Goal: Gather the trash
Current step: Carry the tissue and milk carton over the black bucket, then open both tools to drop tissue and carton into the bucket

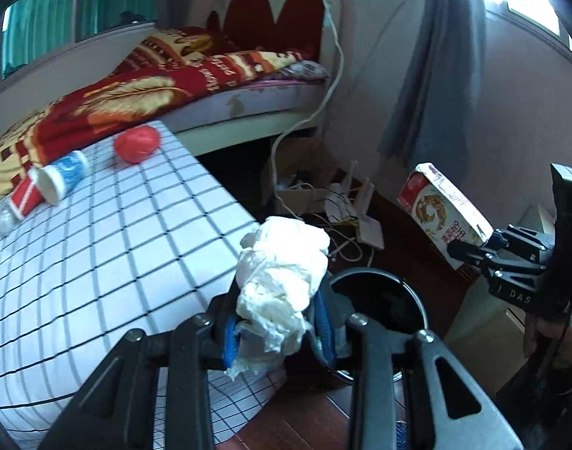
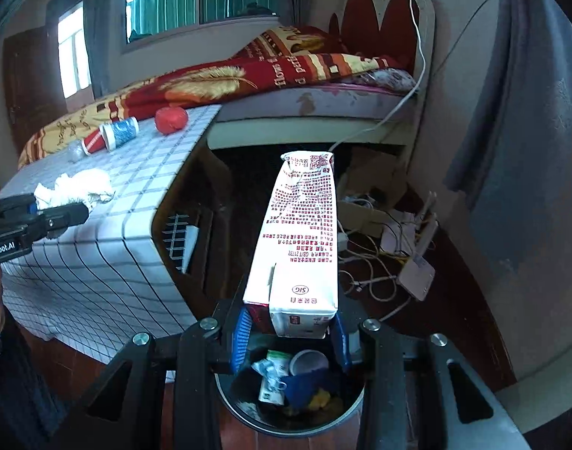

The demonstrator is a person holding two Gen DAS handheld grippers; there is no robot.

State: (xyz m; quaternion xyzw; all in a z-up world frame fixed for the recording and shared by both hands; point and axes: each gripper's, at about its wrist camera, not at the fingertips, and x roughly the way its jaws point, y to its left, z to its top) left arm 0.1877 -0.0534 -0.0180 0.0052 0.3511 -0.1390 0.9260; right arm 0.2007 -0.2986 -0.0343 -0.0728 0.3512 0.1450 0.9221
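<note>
My left gripper (image 1: 276, 322) is shut on a crumpled white tissue wad (image 1: 282, 273), held at the table's corner beside the black trash bin (image 1: 417, 300). It also shows in the right wrist view (image 2: 66, 206) with the tissue (image 2: 79, 185). My right gripper (image 2: 289, 333) is shut on a red-and-white carton (image 2: 304, 240), held right above the bin (image 2: 225, 393), which holds several pieces of trash. The carton also shows in the left wrist view (image 1: 439, 212).
On the checked tablecloth (image 1: 98, 262) lie a red ball-like wad (image 1: 137, 143), a blue-and-white paper cup (image 1: 62, 180), a red cup (image 1: 23, 197) and a clear bottle (image 1: 0, 217). A bed (image 1: 248, 97) stands behind. Cables and a router (image 2: 415, 270) lie on the floor.
</note>
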